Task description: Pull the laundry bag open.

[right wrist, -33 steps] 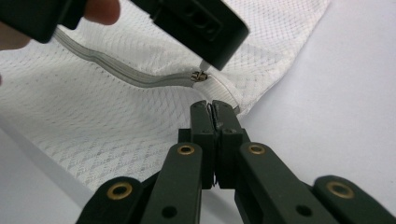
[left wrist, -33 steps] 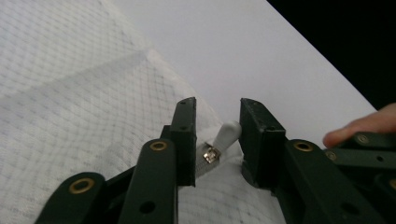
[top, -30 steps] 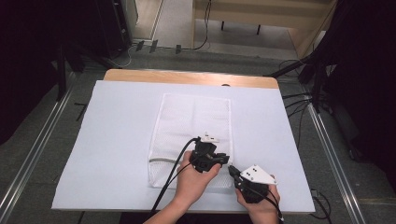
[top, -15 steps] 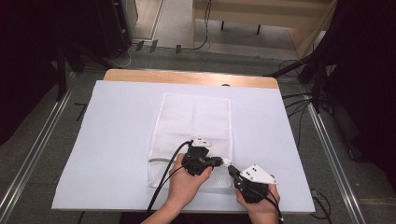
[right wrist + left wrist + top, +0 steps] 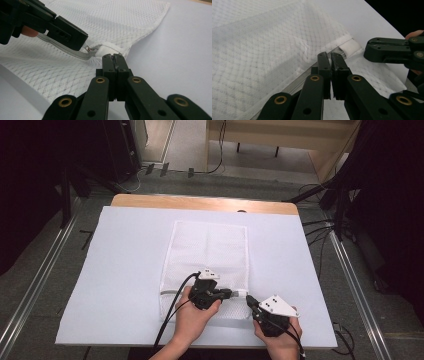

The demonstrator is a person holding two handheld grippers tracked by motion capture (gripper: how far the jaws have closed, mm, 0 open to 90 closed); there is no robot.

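Mesh bag [image 5: 210, 255] lies flat mid-way across the white surface [image 5: 125, 270] in the high view, with the left gripper [image 5: 231, 294] over its near end, having slid toward the person along the bag since a second ago, and the right gripper [image 5: 251, 302] at the bag's near right corner. Left gripper view: fingers [image 5: 323, 67] pressed together on the bag's zipper edge [image 5: 334, 51]. Right gripper view: fingers [image 5: 108, 65] closed on the bag's corner tab [image 5: 106, 48].

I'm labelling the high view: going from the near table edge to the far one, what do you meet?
right gripper → left gripper → far part of the white mesh bag → bare wooden table edge
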